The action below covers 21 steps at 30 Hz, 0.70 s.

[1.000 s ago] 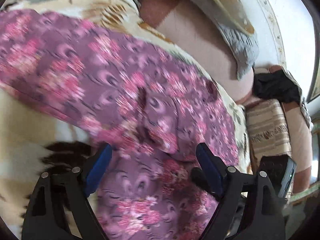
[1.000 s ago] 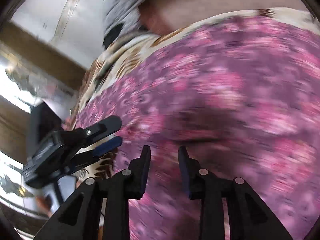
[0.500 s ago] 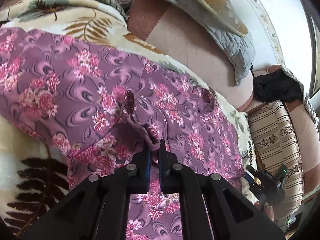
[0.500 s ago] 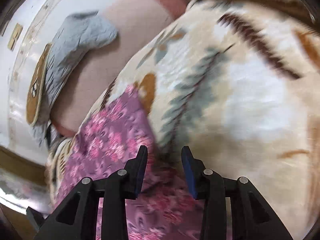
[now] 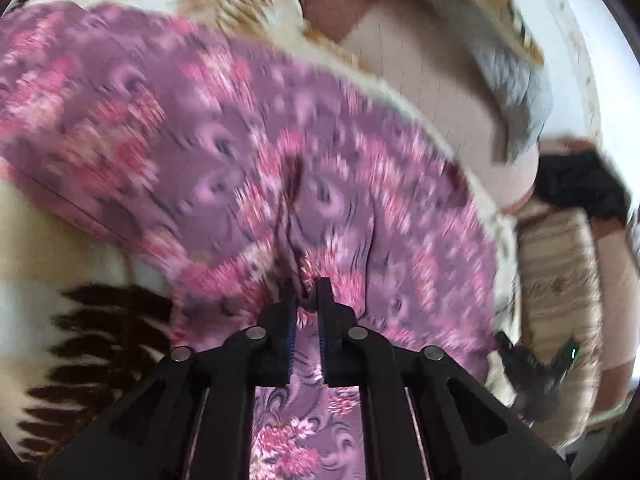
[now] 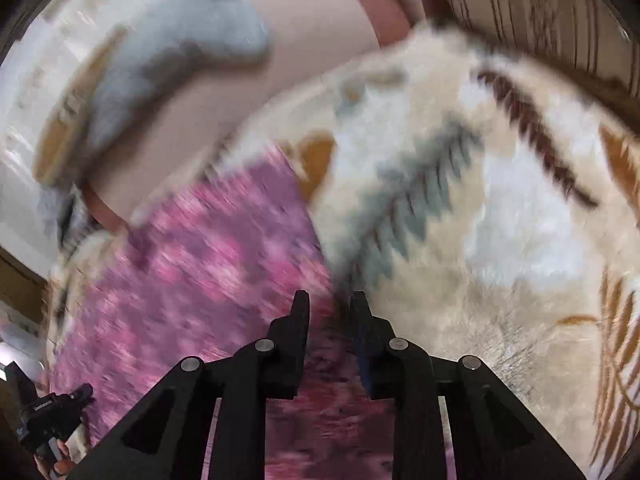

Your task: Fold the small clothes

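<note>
Purple floral garment (image 5: 224, 152) lies spread over a cream blanket (image 5: 52, 240) with dark brown leaf prints, filling most of the left wrist view. The left gripper (image 5: 306, 292) has its fingers drawn nearly together on a raised ridge of the cloth, a pinched fold running up from the tips. Behind the blanket a pinkish-tan sofa back (image 5: 432, 76) carries a grey quilted cushion (image 5: 516, 76), and a striped armrest (image 5: 560, 276) stands at the right with a dark bundle (image 5: 580, 184) above it. The other gripper shows small at the lower right edge (the whole frame is motion-blurred).

From the right wrist view, the garment (image 6: 208, 264) occupies the lower left, its edge lying against the blanket (image 6: 512, 216), which spreads across the right half with grey-green and brown leaf shapes. The right gripper (image 6: 330, 304) has a narrow gap between its fingers, with purple cloth running between them at the garment's edge, gripped there. The grey cushion (image 6: 176, 44) and sofa back (image 6: 312, 32) sit above, blurred. The left gripper's body appears at the lower left corner.
</note>
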{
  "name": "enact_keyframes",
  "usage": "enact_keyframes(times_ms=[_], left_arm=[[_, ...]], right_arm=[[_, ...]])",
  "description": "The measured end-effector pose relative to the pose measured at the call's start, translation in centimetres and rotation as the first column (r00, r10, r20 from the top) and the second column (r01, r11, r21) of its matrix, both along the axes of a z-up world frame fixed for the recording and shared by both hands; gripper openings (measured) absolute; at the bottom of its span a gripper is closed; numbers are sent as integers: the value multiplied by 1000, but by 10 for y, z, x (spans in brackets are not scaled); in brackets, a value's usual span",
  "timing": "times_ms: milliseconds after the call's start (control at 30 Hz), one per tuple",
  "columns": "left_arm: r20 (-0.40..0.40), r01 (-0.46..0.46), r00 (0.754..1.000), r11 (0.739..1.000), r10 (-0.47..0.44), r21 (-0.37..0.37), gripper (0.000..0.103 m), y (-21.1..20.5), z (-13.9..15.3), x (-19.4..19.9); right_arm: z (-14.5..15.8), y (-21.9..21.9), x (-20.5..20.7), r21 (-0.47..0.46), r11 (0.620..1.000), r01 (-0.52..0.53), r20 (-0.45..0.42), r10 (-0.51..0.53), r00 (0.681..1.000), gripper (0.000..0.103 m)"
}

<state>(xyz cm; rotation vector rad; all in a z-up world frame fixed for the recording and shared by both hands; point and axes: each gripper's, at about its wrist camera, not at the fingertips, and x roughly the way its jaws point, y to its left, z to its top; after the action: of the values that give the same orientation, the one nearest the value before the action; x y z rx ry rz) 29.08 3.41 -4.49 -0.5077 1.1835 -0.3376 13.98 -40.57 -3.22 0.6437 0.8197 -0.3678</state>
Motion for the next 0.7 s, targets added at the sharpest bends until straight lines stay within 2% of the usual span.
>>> enact_keyframes(times_ms=[67, 133, 200, 267, 300, 333, 400, 467, 500, 533, 633, 700], left_arm=[[60, -32, 998, 999, 32, 2, 8, 7, 18, -2], [103, -7, 995, 1000, 10, -24, 22, 5, 27, -6], [112, 10, 994, 1000, -10, 3, 29, -5, 24, -8], [64, 40, 997, 997, -44, 69, 29, -15, 7, -4], [18, 57, 998, 994, -59, 91, 28, -20, -6, -1], [11, 54, 998, 994, -56, 97, 22, -21, -12, 0], [-9, 40, 999, 998, -39, 51, 20, -9, -5, 3], [-9, 11, 1000, 1000, -11, -9, 20, 9, 6, 7], [10, -19, 1000, 1000, 19, -11, 22, 20, 14, 8], [24, -47, 999, 999, 47, 11, 25, 30, 20, 9], [70, -136, 989, 987, 130, 88, 48, 60, 36, 10], [66, -186, 982, 977, 179, 107, 51, 77, 36, 12]], right_arm=[[18, 16, 5, -19, 999, -50, 64, 51, 997, 26], [22, 30, 9, -29, 993, -111, 79, 113, 990, 26], [11, 51, 24, 3, 984, -177, 64, 176, 982, 26], [-9, 66, 37, 29, 974, -224, 7, 223, 975, 26], [-20, 75, 42, 31, 970, -243, -63, 244, 968, 26], [-31, 83, 46, 23, 968, -249, -128, 250, 960, 26], [-21, 101, 44, -58, 968, -243, -103, 236, 966, 26], [-7, 122, 51, -24, 958, -287, -18, 287, 958, 26], [-2, 135, 56, -10, 946, -325, 4, 325, 946, 26], [3, 157, 67, 1, 919, -394, 20, 394, 919, 26], [8, 210, 92, -12, 859, -512, 36, 512, 858, 26], [3, 243, 107, -3, 830, -558, 45, 557, 829, 26]])
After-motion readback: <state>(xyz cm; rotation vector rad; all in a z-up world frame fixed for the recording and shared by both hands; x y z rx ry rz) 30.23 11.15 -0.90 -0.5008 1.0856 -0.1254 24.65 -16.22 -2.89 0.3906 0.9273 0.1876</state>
